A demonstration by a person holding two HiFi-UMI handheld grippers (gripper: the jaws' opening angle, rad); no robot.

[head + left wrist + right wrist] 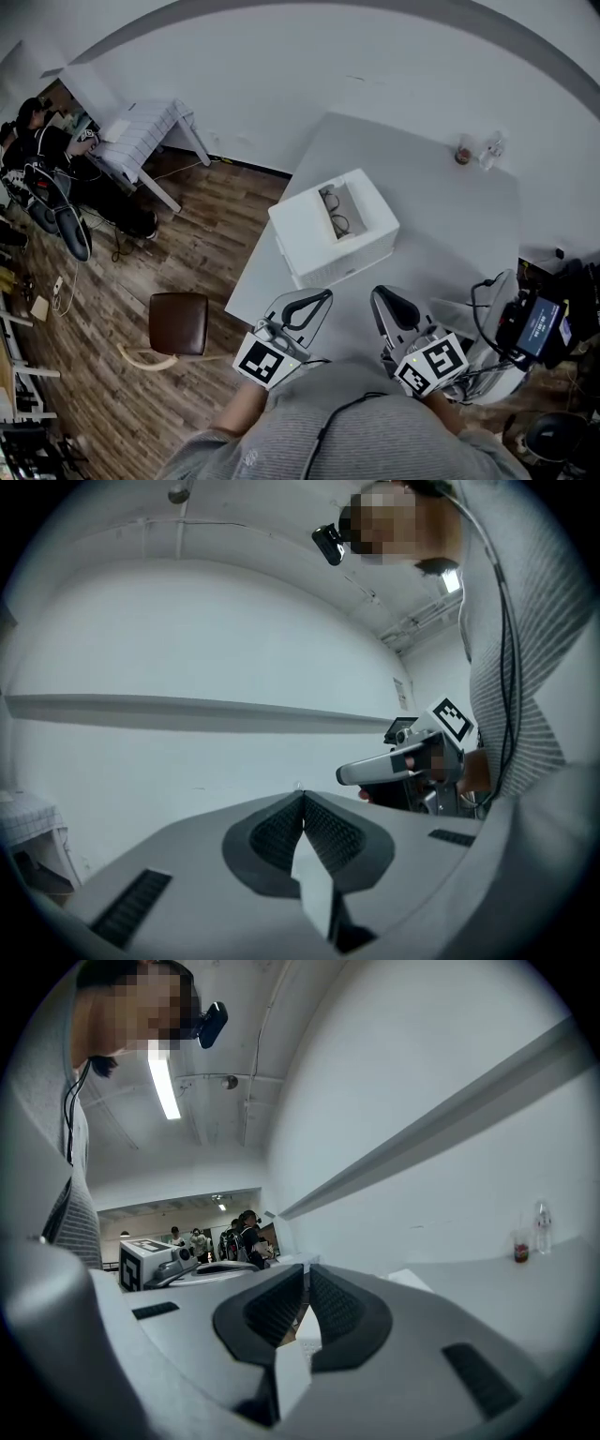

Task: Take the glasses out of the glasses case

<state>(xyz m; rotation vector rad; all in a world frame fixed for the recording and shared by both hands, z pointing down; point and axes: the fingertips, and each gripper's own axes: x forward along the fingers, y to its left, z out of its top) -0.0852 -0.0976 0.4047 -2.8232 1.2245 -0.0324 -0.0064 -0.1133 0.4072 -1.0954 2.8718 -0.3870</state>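
A white, boxy glasses case (361,246) lies open on the white table (450,225), with dark-rimmed glasses (335,213) resting in its recess. Both grippers hover at the table's near edge, close to the person's body and well short of the case. My left gripper (325,295) (302,797) is shut and holds nothing. My right gripper (378,293) (307,1269) is likewise shut and empty. Each gripper view points up and away from the case, toward the wall and ceiling, so neither shows the glasses. The right gripper (412,759) shows in the left gripper view, and the left gripper (173,1262) in the right one.
A small bottle (492,147) and a cup (462,153) stand at the table's far right corner. A brown stool (178,323) sits on the wooden floor at left, beyond it a white bench (141,136) and a seated person. Dark equipment (534,323) crowds the right.
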